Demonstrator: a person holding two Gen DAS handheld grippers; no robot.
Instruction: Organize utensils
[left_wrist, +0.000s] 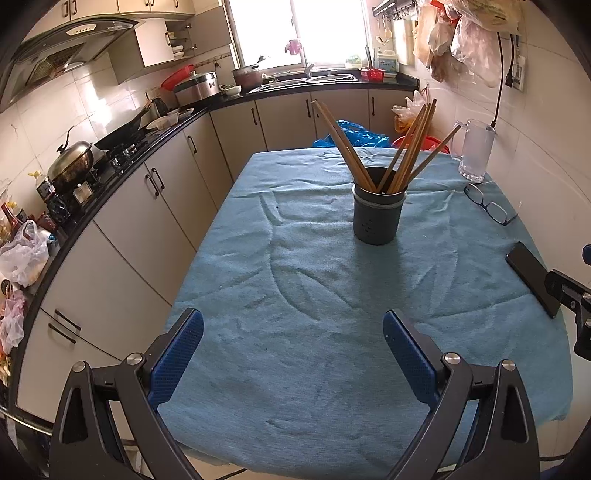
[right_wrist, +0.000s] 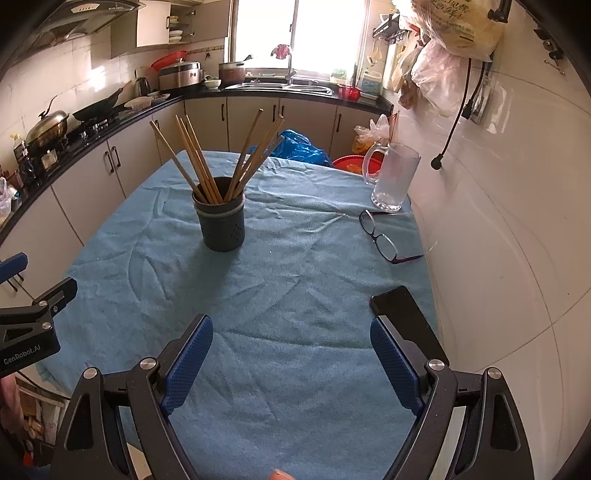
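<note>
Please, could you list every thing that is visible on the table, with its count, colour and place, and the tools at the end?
cloth: one, blue, covers the table.
holder: one, dark grey, upright at the middle of the cloth.
chopsticks: several, exact number unclear, brown, stand fanned out in the holder.
glass mug: one, clear, far right corner.
eyeglasses: one pair, dark frame, right side, in front of the mug.
phone: one, black, right edge, near side.
left tool: open, holds nothing.
right tool: open, holds nothing.

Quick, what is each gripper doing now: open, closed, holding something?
Left gripper: open, holding nothing.
Right gripper: open, holding nothing.
</note>
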